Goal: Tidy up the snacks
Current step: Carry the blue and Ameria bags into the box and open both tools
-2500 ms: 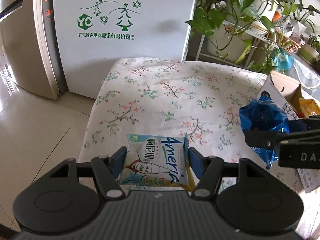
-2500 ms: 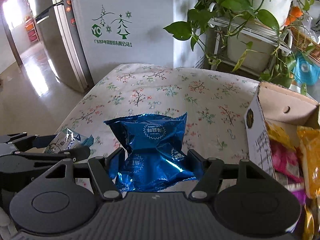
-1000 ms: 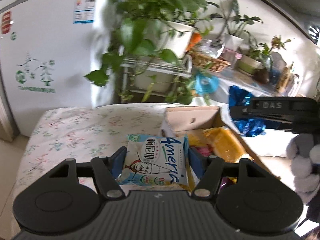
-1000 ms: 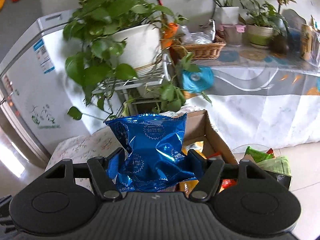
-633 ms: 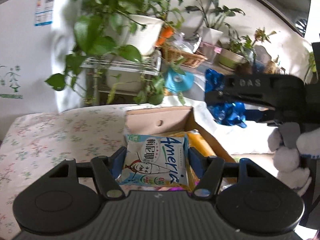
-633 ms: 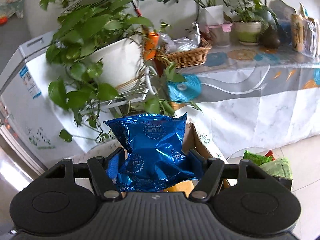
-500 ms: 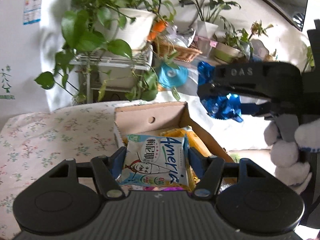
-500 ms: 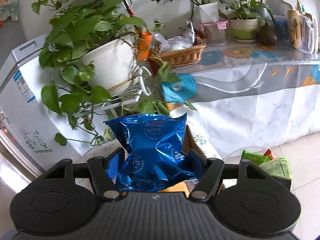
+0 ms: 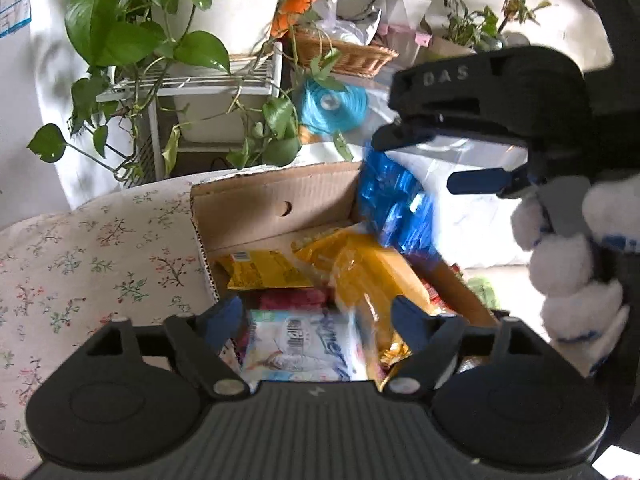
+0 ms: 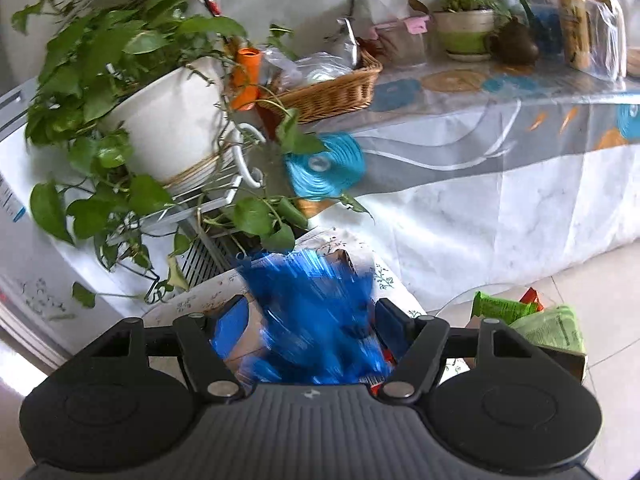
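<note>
The open cardboard box [image 9: 272, 200] holds yellow [image 9: 360, 264] and red snack packets. My left gripper [image 9: 316, 320] hangs over the box with its jaws opening. The white-and-blue snack packet [image 9: 304, 344] lies blurred between the pads with a gap on each side. My right gripper [image 10: 310, 320] is also opening. The blue foil packet [image 10: 312, 312] streaks downward between its pads. In the left wrist view the right gripper [image 9: 416, 164] is above the box's right side, and the blue foil packet [image 9: 392, 200] drops below its fingers.
A floral cloth [image 9: 80, 264] covers the table left of the box. Potted plants on a white rack [image 9: 200, 88] and a wicker basket [image 10: 332, 88] stand behind it. A gloved hand [image 9: 572, 264] holds the right gripper. Green packets [image 10: 520, 312] sit in a carton on the floor.
Both grippers swung from the floral table to above the box. Both pairs of jaws widened, and the two packets, gripped until half a second ago, now slip down blurred.
</note>
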A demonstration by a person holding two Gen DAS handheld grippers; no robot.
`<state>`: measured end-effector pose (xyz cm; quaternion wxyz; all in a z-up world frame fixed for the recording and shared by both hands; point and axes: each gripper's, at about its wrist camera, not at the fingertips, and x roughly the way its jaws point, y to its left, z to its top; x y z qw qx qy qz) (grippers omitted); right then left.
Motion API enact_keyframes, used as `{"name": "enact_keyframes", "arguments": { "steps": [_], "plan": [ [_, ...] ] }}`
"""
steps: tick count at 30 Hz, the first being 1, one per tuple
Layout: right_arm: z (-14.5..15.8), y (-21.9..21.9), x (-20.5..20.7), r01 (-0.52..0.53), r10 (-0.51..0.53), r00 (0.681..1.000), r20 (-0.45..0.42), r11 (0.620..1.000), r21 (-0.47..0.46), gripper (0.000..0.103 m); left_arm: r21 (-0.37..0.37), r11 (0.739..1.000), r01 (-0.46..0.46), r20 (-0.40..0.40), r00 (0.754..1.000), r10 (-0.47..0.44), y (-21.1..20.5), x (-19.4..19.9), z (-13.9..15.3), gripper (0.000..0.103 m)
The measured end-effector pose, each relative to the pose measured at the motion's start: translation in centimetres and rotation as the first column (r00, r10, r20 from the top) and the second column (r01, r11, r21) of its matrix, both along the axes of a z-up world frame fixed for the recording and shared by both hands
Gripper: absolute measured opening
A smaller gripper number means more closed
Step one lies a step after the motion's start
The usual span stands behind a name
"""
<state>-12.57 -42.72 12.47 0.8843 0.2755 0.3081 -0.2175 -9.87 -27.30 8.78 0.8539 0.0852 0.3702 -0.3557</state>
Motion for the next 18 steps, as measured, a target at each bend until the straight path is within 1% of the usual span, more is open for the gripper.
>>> {"name": "enact_keyframes", "arguments": {
  "steps": [1, 3, 8, 13, 18],
  "plan": [
    [0.0, 0.1, 0.0, -0.003, 0.003, 1.0, 0.005, 1.0, 0.005, 0.083, 0.004, 1.0, 0.001, 0.004, 1.0, -0.001, 0.1, -0.2, 0.0, 0.086],
    [0.2, 0.2, 0.0, 0.0, 0.0, 1.0, 0.007, 1.0, -0.003, 0.087, 0.012, 1.0, 0.005, 0.001, 1.0, -0.005, 0.1, -0.3, 0.1, 0.087],
    [0.6, 0.7, 0.2, -0.027, 0.027, 0.999, 0.02, 1.0, -0.015, 0.088, 0.042, 0.999, -0.016, -0.01, 1.0, 0.016, 0.3, -0.2, 0.3, 0.09],
    [0.5, 1.1, 0.3, -0.045, 0.044, 0.999, -0.016, 0.998, -0.04, 0.091, 0.064, 0.997, -0.049, -0.011, 0.999, 0.05, 1.0, -0.1, 0.6, 0.091],
    [0.5, 1.6, -0.2, -0.043, 0.04, 0.998, -0.043, 0.997, -0.068, 0.093, 0.068, 0.994, -0.083, -0.039, 0.996, 0.085, 2.1, 0.0, 0.5, 0.092]
  ]
}}
